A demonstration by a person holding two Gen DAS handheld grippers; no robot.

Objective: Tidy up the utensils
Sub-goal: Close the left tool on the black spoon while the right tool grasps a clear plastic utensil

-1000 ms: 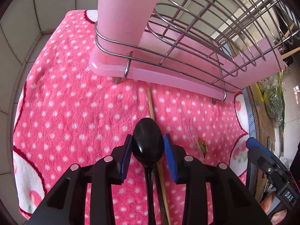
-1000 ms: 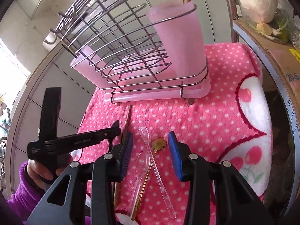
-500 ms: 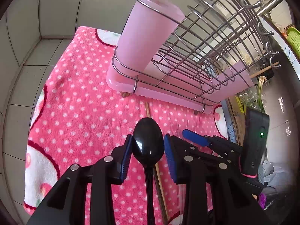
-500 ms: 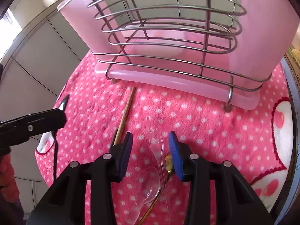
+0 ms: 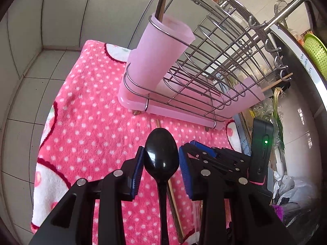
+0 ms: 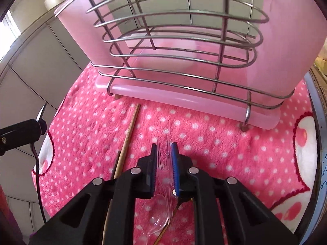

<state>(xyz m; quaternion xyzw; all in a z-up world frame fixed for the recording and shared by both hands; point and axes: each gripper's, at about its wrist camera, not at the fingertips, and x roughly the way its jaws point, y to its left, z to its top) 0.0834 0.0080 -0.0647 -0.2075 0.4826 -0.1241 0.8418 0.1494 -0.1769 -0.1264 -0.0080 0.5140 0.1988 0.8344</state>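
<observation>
— What do your tongs hold?

— My left gripper (image 5: pixel 161 163) pinches a glossy black plastic spoon (image 5: pixel 161 155), bowl between the blue ribbed pads; it is lifted above the fluffy pink dotted towel (image 5: pixel 92 122); my right gripper (image 6: pixel 164 163) is nearly pressed together around a clear plastic fork (image 6: pixel 163 155) lying on the towel.

— And around?

— A wooden chopstick (image 6: pixel 128 134) lies just left; the wire rack with pink plastic cups (image 6: pixel 184 61) stands ahead.
</observation>
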